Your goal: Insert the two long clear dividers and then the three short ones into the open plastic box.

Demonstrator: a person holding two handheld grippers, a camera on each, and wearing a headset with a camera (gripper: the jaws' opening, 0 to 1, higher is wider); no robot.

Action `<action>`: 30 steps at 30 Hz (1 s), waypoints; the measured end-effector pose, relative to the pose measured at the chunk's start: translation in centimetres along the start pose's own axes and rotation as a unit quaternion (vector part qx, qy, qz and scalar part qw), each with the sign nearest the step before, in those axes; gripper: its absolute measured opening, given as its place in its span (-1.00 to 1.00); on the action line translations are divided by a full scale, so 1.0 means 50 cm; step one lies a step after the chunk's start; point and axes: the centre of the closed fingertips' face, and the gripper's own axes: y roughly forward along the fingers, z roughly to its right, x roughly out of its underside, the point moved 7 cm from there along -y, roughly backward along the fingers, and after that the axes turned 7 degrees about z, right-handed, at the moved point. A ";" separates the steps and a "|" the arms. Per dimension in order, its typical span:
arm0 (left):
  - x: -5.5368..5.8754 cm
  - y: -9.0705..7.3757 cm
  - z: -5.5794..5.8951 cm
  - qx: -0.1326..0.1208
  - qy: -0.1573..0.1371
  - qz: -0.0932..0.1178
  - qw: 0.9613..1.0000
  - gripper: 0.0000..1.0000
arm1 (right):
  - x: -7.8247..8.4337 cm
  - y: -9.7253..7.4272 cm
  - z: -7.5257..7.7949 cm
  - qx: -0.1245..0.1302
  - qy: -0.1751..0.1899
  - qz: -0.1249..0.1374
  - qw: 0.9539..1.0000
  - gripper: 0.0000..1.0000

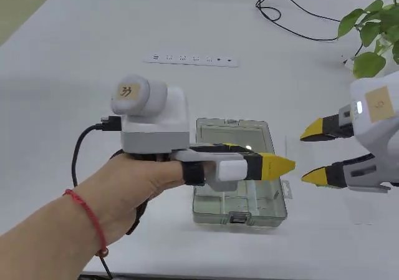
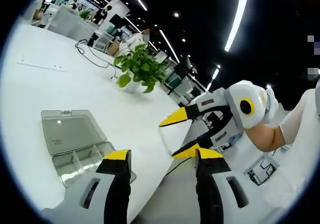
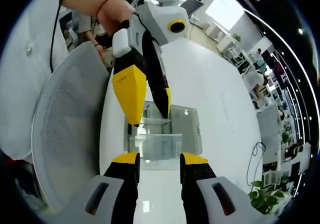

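The open clear plastic box [image 1: 206, 212] lies near the table's front edge, its lid [image 1: 234, 133] folded back flat. Thin clear walls stand inside its base; I cannot tell how many. My left gripper [image 1: 274, 158] hovers over the box, pointing right, jaws open and empty [image 2: 162, 156]. My right gripper [image 1: 307, 156] hangs to the right of the box, pointing left at it, jaws apart with nothing between them [image 3: 159, 159]. The two grippers face each other tip to tip, apart. The right gripper view looks down on the box [image 3: 186, 126] under the left gripper [image 3: 150, 120].
A white power strip [image 1: 192, 59] lies farther back on the white table [image 1: 75, 74]. A black cable [image 1: 293, 9] loops at the back right beside a leafy plant [image 1: 374, 30]. A white mesh chair [image 3: 65, 129] stands at the table's near edge.
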 end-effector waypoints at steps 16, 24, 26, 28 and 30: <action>0.019 0.019 0.009 0.015 -0.066 -0.007 0.998 -0.62 | -0.035 -0.004 -0.017 -0.001 0.012 0.012 1.000 -0.35; 0.023 0.015 0.007 0.015 -0.069 -0.012 0.997 -0.79 | -0.043 -0.003 -0.022 -0.004 0.010 0.013 1.000 -0.35; 0.024 0.015 0.008 0.016 -0.069 -0.013 0.997 -0.84 | -0.043 -0.002 -0.023 -0.005 0.010 0.012 1.000 -0.35; 0.026 0.015 0.009 0.018 -0.069 -0.016 0.997 -0.90 | -0.043 -0.002 -0.024 -0.006 0.009 0.011 1.000 -0.34; 0.027 0.015 0.011 0.019 -0.069 -0.016 0.997 -0.97 | -0.044 -0.002 -0.025 -0.005 0.008 0.011 1.000 -0.34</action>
